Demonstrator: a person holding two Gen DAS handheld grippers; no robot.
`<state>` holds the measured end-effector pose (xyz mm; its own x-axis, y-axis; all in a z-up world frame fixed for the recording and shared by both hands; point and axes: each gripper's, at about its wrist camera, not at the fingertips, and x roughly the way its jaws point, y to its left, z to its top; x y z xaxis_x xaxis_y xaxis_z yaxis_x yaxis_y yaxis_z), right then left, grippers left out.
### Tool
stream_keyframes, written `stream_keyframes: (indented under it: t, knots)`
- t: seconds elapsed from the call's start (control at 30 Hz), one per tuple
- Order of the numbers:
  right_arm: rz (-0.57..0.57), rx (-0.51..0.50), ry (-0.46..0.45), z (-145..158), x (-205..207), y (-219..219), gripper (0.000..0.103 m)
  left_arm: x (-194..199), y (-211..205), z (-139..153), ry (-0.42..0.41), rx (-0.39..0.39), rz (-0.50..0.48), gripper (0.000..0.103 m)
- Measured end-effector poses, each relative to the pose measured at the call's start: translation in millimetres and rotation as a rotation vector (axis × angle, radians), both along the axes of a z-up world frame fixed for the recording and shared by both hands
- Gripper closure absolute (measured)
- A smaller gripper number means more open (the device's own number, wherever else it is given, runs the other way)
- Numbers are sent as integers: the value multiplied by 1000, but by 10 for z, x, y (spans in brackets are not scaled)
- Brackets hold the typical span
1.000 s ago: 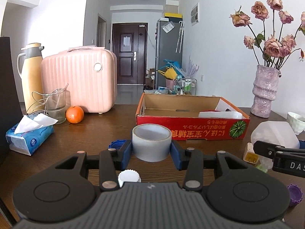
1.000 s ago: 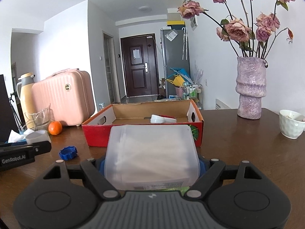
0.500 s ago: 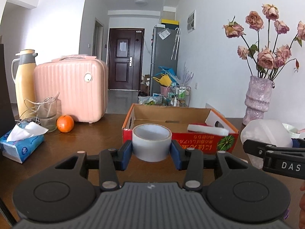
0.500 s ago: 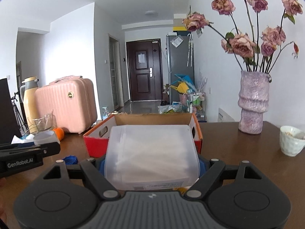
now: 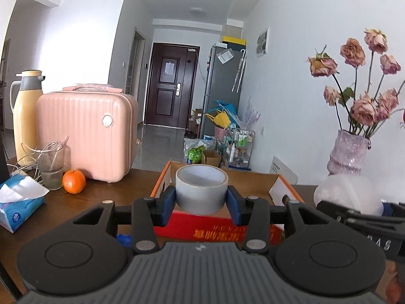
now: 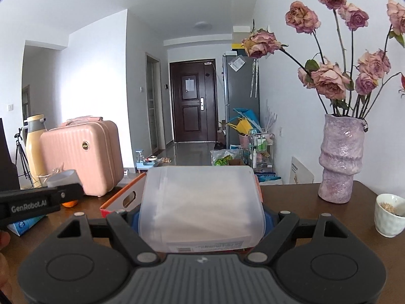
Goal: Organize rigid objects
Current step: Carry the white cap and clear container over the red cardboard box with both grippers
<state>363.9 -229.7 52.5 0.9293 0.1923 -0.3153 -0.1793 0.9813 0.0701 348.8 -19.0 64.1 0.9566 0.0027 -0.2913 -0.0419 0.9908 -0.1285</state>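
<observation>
- Illumination: bright, diffuse daylight; white walls [image 5: 76,38] near overexposure at left in both views.
- Ceiling lamp [image 6: 202,24]: whether it is lit cannot be told.
- Shadows: soft, faint on the table [image 6: 298,197].
- Distortion: strong fisheye bending at edges; dark vignette in corners.
- Focus: centre sharp; right gripper body [image 5: 364,223] blurred at the left view's margin.

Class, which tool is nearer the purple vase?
Right. The right tool, holding the plastic container, is nearer the purple vase; the left tool sits farther left.
</observation>
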Motion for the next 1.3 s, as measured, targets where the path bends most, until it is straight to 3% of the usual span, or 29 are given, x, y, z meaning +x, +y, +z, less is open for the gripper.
stream_keyframes:
  t: [0.27,0.57,1.0,1.3]
  knots:
    - [-7,3,40,-46,344,-16,21,346,-117,40,-7,-9,14,59]
    - [-30,-40,81,-98,704,-26,21,747,-98,-53,37,-9,18,59]
    - [-36,-16,201,-139,1495,-35,21,1282,-20,-155,99,-7,34,59]
    - [-25,-61,246,-219,1835,176,21,1621,17,-254,145,9,52,59]
